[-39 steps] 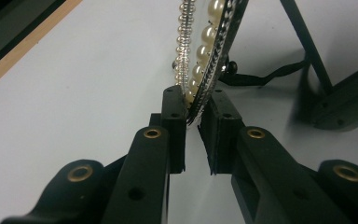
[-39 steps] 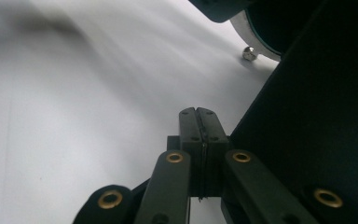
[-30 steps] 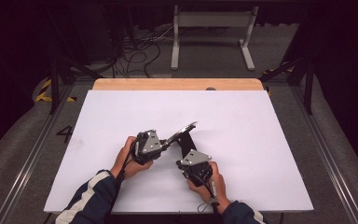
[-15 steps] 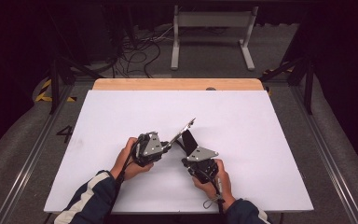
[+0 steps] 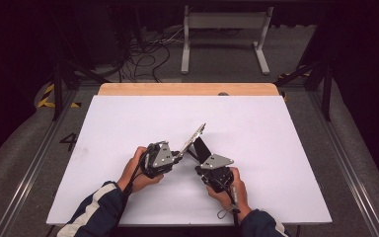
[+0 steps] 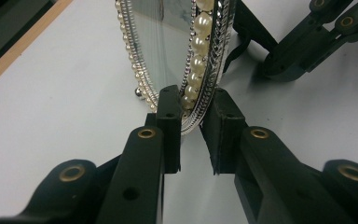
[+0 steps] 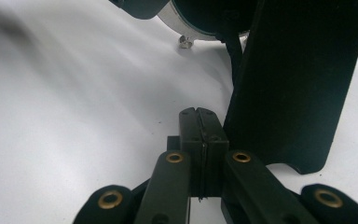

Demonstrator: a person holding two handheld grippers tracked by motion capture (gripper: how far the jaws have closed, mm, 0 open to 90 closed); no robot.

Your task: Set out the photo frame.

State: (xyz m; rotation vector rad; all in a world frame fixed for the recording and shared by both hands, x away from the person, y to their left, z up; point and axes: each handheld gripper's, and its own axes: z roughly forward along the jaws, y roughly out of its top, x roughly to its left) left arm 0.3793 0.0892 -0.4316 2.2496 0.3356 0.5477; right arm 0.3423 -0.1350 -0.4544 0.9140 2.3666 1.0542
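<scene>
An oval silver frame (image 5: 194,137) with a pearl-beaded rim (image 6: 199,60) stands tilted on the white table (image 5: 286,148), its black easel stand (image 5: 201,146) behind it. My left gripper (image 5: 179,153) comes in from the left and is shut on the frame's lower rim, which sits between its pads (image 6: 170,109). In the right gripper view, my right gripper (image 7: 200,114) is shut with nothing in it, and its tips lie low beside the black stand (image 7: 293,84). The left gripper view shows the right gripper (image 6: 307,42) beyond the frame.
A white sheet covers the table, with a wooden strip (image 5: 187,89) along its far edge. Black metal rails (image 5: 348,163) run along both sides. Cables (image 5: 148,54) and a grey stand base (image 5: 224,29) lie on the floor beyond.
The right gripper has shifted slightly up and right, toward the black stand. The frame now stands a bit steeper. The left hand has stayed put.
</scene>
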